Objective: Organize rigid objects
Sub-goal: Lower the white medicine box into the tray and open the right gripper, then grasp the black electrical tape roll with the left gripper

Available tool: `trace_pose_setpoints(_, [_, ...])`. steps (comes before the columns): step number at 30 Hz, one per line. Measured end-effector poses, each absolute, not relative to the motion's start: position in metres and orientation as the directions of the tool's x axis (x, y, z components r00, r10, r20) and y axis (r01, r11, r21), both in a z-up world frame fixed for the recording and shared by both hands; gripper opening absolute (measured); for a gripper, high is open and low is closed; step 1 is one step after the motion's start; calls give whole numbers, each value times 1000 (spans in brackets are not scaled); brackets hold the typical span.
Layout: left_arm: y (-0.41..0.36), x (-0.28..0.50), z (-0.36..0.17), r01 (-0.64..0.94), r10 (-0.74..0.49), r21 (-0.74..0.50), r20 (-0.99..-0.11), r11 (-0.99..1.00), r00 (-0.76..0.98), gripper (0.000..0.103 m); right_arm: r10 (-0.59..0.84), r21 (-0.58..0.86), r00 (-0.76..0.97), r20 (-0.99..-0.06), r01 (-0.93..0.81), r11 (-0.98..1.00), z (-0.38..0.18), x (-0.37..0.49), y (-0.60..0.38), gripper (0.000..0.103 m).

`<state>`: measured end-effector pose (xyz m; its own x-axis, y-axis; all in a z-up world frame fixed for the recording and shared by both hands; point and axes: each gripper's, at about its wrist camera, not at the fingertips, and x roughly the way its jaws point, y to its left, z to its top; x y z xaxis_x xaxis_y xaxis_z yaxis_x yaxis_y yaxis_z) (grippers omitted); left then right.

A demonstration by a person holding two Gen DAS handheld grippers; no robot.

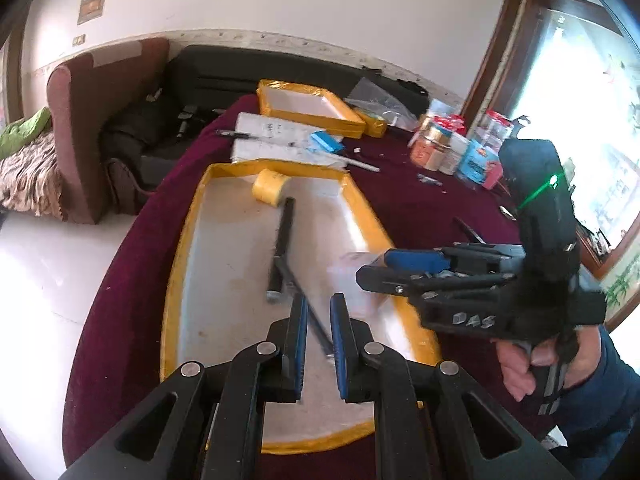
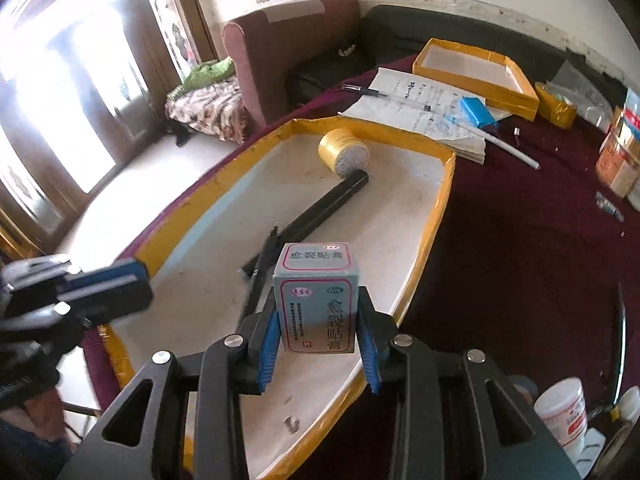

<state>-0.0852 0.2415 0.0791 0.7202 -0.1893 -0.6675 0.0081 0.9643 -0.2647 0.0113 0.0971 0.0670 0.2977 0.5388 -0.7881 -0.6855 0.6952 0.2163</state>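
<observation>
Left gripper: the black left gripper with blue pads (image 1: 319, 340) hangs over the near part of the tray, its jaws nearly together and clenched on nothing; a thin dark rod (image 1: 310, 320) lies on the tray floor under the narrow gap.
Right gripper: the black right gripper with blue pads (image 2: 318, 346) has a small grey cardboard box with red Chinese print (image 2: 318, 300) upright between its jaws; small gaps show at both sides of the box, so the grip looks released.
Box place: over the right part of the tray, near its right rim.
Tray: a long shallow white tray with yellow taped rim (image 2: 434, 216) on a maroon tablecloth (image 2: 520, 240).
In tray: a yellow tape roll (image 2: 344, 152) at the far end, touching the tip of a long black bar (image 2: 320, 212).
Beyond tray: a smaller yellow-rimmed box (image 2: 476, 76), papers (image 2: 416, 100), a white pen (image 2: 504, 146).
</observation>
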Motion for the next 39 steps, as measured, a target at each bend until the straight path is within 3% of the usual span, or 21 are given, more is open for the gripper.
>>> trace_pose_setpoints(7, [185, -79, 100, 126, -266, -254, -649, 959, 712, 11, 672, 392, 330, -662, -612, 687, 112, 9, -11, 46])
trace_pose_setpoints(11, [138, -56, 97, 206, -311, -234, -681, 950, 663, 15, 621, 335, 477, -622, -555, 762, 122, 16, -82, 55])
trace_pose_setpoints(12, [126, -49, 93, 219, -319, -232, -697, 948, 642, 21, 600, 315, 512, -615, -537, 782, 121, 20, -100, 56])
trace_pose_setpoints(14, [101, -32, 84, 237, -323, -224, -727, 946, 605, 62, 564, 282, 550, -616, -514, 810, 118, 27, -122, 56])
trace_pose_setpoints(16, [86, -21, 77, 230, -297, -196, -745, 953, 597, 71, 545, 246, 579, -606, -516, 821, 115, 34, -131, 56])
trace_pose_setpoints(21, [78, 9, 53, 181, -301, -242, -811, 953, 502, 71, 500, 188, 691, -522, -478, 858, 103, 46, -146, 56])
trace_pose_setpoints(28, [63, 23, 32, 144, -185, -137, -899, 980, 397, 71, 538, 358, 720, -438, -409, 839, 84, 57, -179, 56])
trace_pose_setpoints(39, [38, 0, 17, 150, -27, 55, -870, 987, 492, 72, 510, 373, 780, -363, -380, 847, 100, 33, -210, 57])
